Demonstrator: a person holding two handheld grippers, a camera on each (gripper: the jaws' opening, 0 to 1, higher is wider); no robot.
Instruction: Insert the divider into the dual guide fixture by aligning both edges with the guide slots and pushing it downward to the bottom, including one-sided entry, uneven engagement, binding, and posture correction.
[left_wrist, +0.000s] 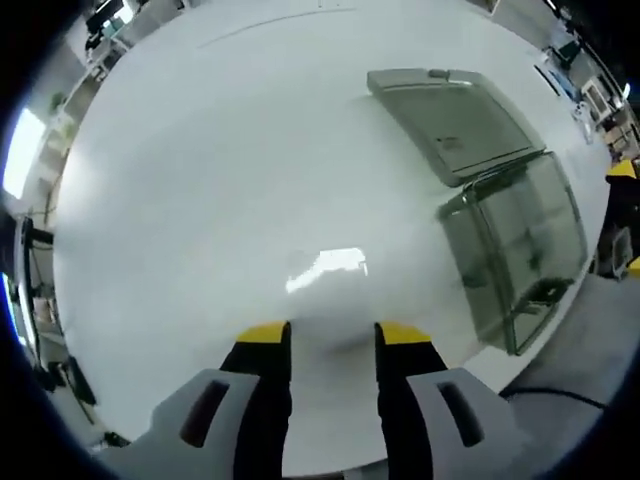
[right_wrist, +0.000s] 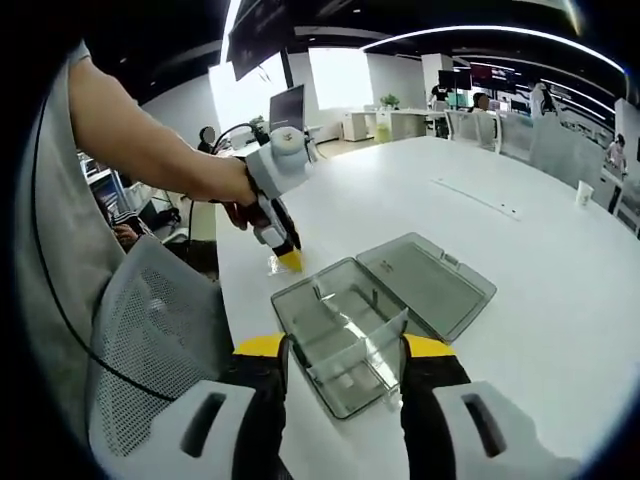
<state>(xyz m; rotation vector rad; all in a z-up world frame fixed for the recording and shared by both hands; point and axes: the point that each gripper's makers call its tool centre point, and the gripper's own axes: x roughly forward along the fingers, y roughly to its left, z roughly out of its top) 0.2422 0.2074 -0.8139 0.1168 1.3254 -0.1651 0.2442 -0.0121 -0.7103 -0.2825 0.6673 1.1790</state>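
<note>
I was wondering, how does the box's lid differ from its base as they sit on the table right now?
The lid lies flat, shallow and bare; the base is deeper, with upright walls. The base holds a clear divider standing inside it, whereas the lid holds nothing. In the right gripper view the base lies nearer the right gripper, the lid beyond. Both are smoky translucent plastic resting on the white table.

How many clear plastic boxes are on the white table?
1. The box lies open near the table edge, just ahead of the right gripper, its lid flat beside it. The left gripper view shows the same box.
</note>
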